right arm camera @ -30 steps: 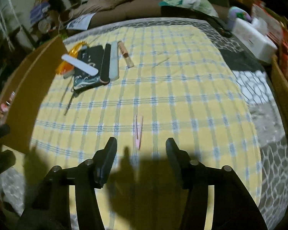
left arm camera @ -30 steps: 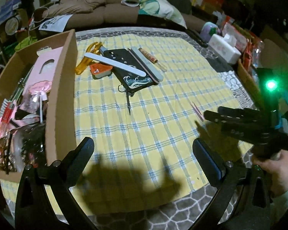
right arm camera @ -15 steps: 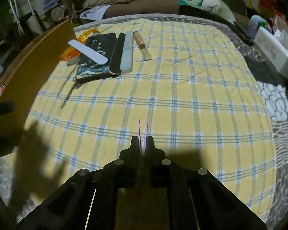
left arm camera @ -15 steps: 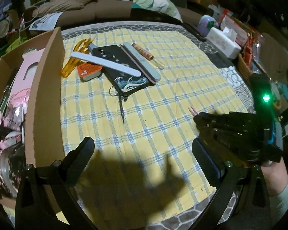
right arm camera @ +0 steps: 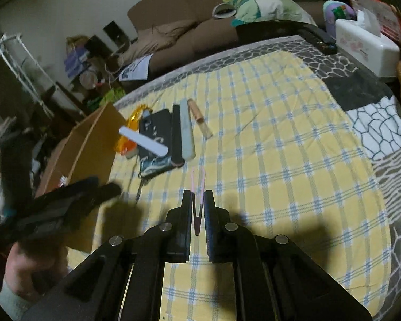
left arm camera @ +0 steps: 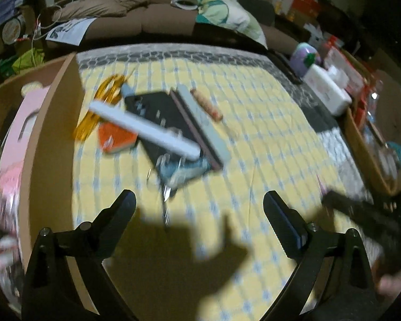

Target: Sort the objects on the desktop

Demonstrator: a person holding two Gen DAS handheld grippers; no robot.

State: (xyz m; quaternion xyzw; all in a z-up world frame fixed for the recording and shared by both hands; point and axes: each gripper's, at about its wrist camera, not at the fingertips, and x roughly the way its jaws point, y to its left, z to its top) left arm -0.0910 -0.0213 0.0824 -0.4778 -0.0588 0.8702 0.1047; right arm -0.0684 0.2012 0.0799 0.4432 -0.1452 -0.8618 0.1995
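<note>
My right gripper [right arm camera: 197, 198] is shut on thin pink tweezers [right arm camera: 202, 187], lifted off the yellow checked cloth [right arm camera: 267, 160] with both prongs pointing forward. My left gripper [left arm camera: 199, 200] hovers over the cloth; its jaws are closing with nothing between them. Just ahead of it lie a small metal tool [left arm camera: 165, 203], a black case [left arm camera: 171, 128], a white nail file [left arm camera: 144, 131] across it, a grey buffer [left arm camera: 203, 123], an orange box [left arm camera: 115, 139] and a wooden tube [left arm camera: 205, 104]. A cardboard box [left arm camera: 53, 139] with several items stands to the left.
A white tissue box [right arm camera: 366, 45] and a wicker basket [left arm camera: 366, 144] stand along the right side. A brown sofa [left arm camera: 152, 13] with cushions runs behind the table. In the right wrist view the left gripper [right arm camera: 66, 195] and a hand show at the left.
The right gripper has shut on the pink tweezers and raised them off the cloth. The left gripper has moved forward toward the pile by the black case.
</note>
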